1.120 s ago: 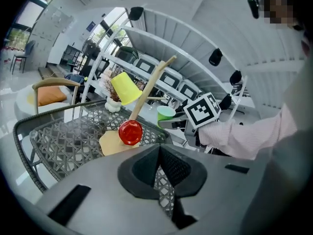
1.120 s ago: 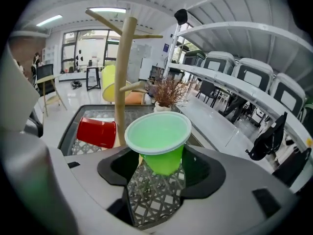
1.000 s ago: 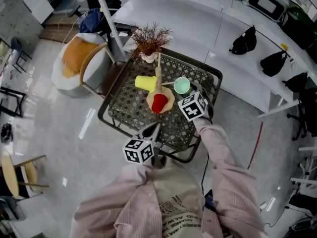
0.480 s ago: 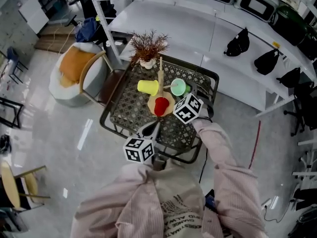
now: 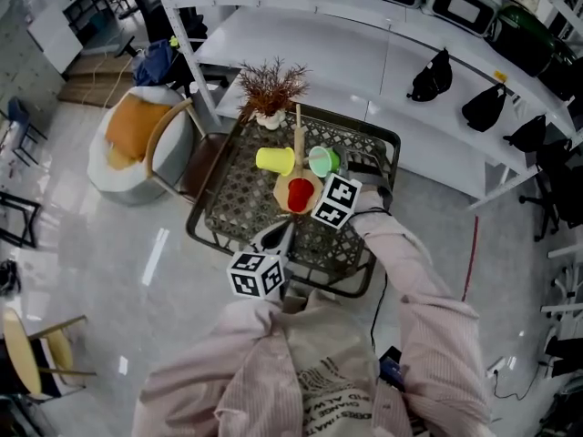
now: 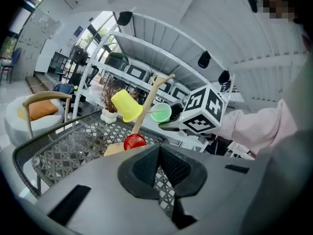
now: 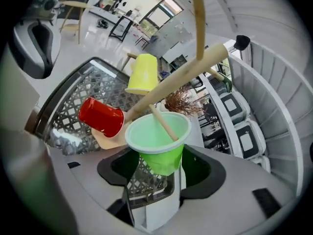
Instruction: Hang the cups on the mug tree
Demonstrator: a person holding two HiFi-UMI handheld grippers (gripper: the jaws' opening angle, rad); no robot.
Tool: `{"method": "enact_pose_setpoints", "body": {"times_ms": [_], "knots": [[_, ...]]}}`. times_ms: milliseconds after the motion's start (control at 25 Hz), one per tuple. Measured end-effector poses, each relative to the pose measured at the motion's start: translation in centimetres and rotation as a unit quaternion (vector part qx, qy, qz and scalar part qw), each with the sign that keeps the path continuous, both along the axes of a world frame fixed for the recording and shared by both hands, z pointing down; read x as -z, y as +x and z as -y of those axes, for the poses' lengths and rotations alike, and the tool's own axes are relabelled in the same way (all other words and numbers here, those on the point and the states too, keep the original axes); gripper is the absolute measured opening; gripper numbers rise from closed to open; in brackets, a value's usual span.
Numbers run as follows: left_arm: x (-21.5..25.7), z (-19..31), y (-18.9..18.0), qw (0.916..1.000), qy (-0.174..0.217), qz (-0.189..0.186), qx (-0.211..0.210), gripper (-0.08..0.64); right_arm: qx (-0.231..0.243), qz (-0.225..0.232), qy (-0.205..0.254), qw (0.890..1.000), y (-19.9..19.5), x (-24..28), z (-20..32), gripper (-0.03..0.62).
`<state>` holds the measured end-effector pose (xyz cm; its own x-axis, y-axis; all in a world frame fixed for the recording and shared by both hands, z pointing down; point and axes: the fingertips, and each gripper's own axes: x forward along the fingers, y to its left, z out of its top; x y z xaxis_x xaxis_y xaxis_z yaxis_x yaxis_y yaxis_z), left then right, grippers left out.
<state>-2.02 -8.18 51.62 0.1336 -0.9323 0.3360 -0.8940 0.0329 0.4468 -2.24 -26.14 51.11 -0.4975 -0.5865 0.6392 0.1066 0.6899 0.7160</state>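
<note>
R hand-held gripper [image 7: 157, 173] pinching green cup [image 7: 159, 141]; peg [image 7: 164, 124] of mug tree [image 7: 186, 75] inside cup mouth. L hand-held gripper [image 6: 159, 168] pressed together, empty, apart from mug tree.

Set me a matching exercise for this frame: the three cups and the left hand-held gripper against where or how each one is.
Column one:
1 yellow cup
2 red cup
3 green cup
4 left hand-held gripper

Column two:
A jaws together, nothing between them
B between the right hand-held gripper jaws, a peg inside its mouth
C lowest on the mug tree, by its base
D hung high on the tree

Pairs: 1-D, 2-C, 3-B, 4-A
</note>
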Motion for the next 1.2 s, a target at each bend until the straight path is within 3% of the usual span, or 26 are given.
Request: {"method": "enact_pose_setpoints", "body": {"times_ms": [440, 720, 1000, 1200], "knots": [[-0.2, -0.8, -1.1, 1.0, 0.001, -0.003, -0.002, -0.002, 0.019, -0.027, 0.055, 0.998, -1.1, 0.2, -0.8, 0.27], [-0.5, -0.8, -1.1, 0.9999, 0.003, -0.008, -0.01, -0.002, 0.055, -0.045, 0.096, 0.993, -1.7, 0.3, -1.4, 0.272], [-0.5, -0.8, -1.4, 0.9998, 0.004, -0.01, -0.014, -0.002, 0.062, -0.042, 0.104, 0.992, -2.3, 0.2, -2.0, 0.272], [-0.5, -0.9, -1.6, 0.9998, 0.003, -0.012, -0.017, -0.002, 0.065, -0.047, 0.084, 0.993, -2.4, -0.1, -2.2, 0.275]]}}
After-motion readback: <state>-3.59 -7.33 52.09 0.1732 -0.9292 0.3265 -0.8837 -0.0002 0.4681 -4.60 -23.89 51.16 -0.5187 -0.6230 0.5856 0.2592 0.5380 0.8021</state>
